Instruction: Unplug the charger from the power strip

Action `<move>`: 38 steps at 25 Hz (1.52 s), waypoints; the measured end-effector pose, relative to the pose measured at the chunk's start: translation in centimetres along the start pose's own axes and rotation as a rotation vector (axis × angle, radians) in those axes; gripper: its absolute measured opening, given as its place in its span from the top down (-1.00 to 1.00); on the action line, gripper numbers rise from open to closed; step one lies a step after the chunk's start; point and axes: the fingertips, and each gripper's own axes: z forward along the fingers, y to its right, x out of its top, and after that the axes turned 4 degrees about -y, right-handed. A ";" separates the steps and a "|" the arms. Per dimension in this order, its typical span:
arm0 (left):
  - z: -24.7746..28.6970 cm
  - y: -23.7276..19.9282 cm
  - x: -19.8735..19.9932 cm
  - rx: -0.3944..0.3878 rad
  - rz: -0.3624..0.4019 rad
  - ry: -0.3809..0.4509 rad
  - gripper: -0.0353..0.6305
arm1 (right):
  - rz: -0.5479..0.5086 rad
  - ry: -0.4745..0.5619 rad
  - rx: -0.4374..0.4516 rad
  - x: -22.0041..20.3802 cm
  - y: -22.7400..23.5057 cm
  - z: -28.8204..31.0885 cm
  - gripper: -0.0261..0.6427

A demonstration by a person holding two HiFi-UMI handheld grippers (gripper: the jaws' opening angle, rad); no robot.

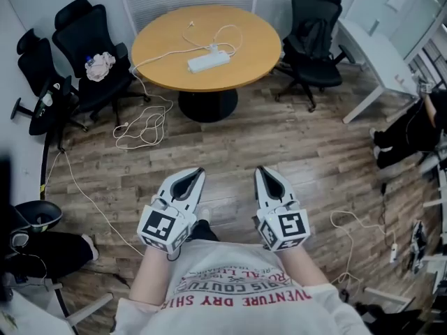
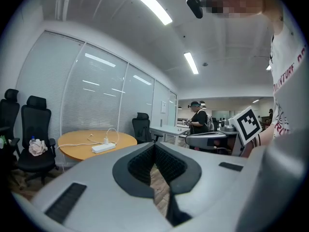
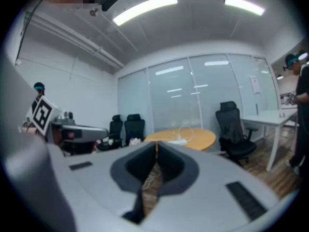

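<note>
Atop the round table (image 1: 248, 44), a white power strip (image 1: 208, 62) holds a white charger (image 1: 214, 48).

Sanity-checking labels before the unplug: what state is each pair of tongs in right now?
left tongs: closed, holding nothing.
right tongs: closed, holding nothing.

The power strip (image 1: 208, 62) lies on the table (image 1: 244, 47), with office chairs (image 1: 87, 40) to its left and another chair (image 1: 314, 26) to its right.

Round wooden tabletop (image 1: 160, 51) sits mid-room on a plank floor (image 1: 279, 142). There are black office chairs (image 1: 84, 37) on its left, one with a crumpled cloth bundle (image 1: 101, 66) on the seat, another chair (image 1: 314, 26) on its right, and a white desk (image 1: 374, 51) beyond.
</note>
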 end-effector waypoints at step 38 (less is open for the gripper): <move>27.8 -22.5 5.1 0.270 -0.092 0.005 0.79 | -0.151 -0.063 0.270 8.7 16.0 34.8 0.83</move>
